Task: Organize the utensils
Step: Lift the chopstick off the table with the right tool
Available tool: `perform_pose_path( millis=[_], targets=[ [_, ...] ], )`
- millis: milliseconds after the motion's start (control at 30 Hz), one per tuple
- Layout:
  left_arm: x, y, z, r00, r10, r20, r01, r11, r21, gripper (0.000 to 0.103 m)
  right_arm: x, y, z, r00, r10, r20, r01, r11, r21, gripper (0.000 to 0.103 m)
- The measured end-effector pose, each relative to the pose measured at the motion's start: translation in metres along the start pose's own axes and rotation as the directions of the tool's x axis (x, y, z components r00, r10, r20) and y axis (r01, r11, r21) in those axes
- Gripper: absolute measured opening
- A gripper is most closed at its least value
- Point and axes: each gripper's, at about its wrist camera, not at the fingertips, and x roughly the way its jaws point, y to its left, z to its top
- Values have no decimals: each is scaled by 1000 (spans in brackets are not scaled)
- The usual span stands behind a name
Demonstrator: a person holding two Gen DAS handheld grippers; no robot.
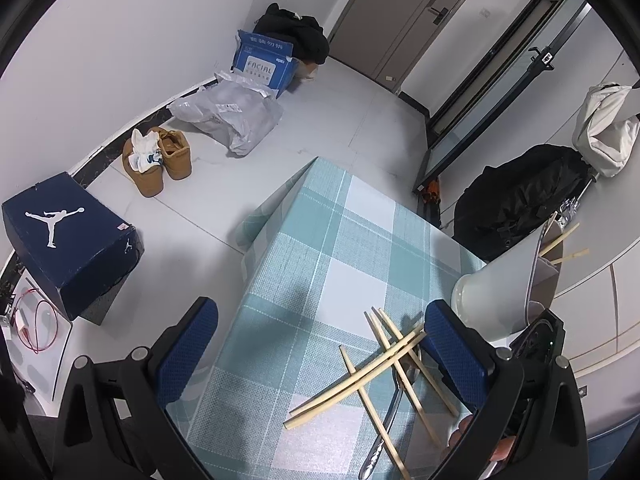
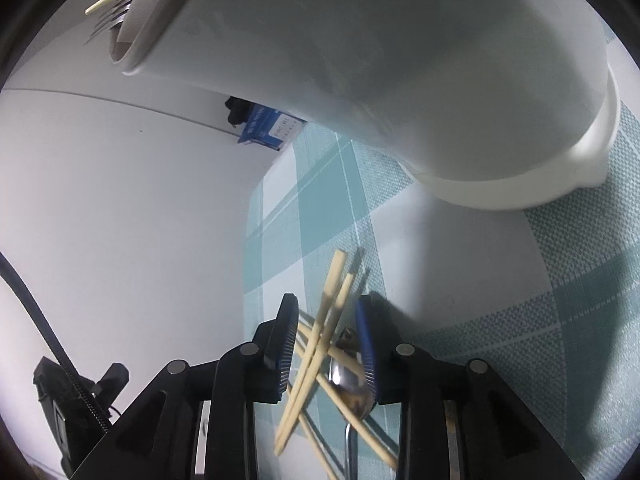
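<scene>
The left tongs [image 1: 316, 354] stand wide open and empty above the desk [image 1: 352, 232], which wears a teal-and-white checked cloth. Just right of them, a loose heap of bamboo chopsticks [image 1: 360, 376] lies crossed over a metal spoon [image 1: 386, 420].

The right tongs [image 2: 326, 344] are partly open over that same heap; two chopsticks [image 2: 320, 332] pass between the blue pads, and no clamping contact is visible. The spoon bowl [image 2: 352, 384] sits just inside the right-hand pad.

Ahead of the right tongs stands a white utensil holder [image 2: 360, 80], with fork tines [image 2: 110, 20] and a chopstick tip poking from its mouth.

On the floor beyond the left tongs, a navy shoebox [image 1: 68, 240] bears a Jumpman logo, and a blue box [image 1: 264, 64] reads "FACIAL".
</scene>
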Motion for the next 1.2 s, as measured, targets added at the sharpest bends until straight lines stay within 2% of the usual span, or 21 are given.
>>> perform_pose_path(
  millis=[167,400,767,933,1033,1133,1200],
  targets=[
    [1,2,1,1000,-6,-11,6,1000,-8,102,-1,-1,2,999,24,22,-24,1000,-11,29],
    [5,0,0,1000,-3,-25,2,1000,-12,102,-1,-1,1,998,12,56,-11,1000,-20,8],
    [4,-8,-1,1000,13,-15,-12,1000,16,102,-19,3,-12,991,10,131,-6,999,-32,5],
    [4,-20,-2,1000,23,6,-23,998,62,102,-39,13,-18,988,47,149,-34,996,-85,4],
    [7,-31,-2,1000,23,4,-24,995,100,102,-53,25,-19,986,31,165,-7,989,-148,4],
    [12,-44,-3,999,35,-4,-34,985,168,102,-74,38,-20,981,13,192,31,974,-223,4],
    [16,-59,-6,999,52,4,-51,966,252,102,-84,41,-20,978,7,206,45,967,-250,4]
  ],
)
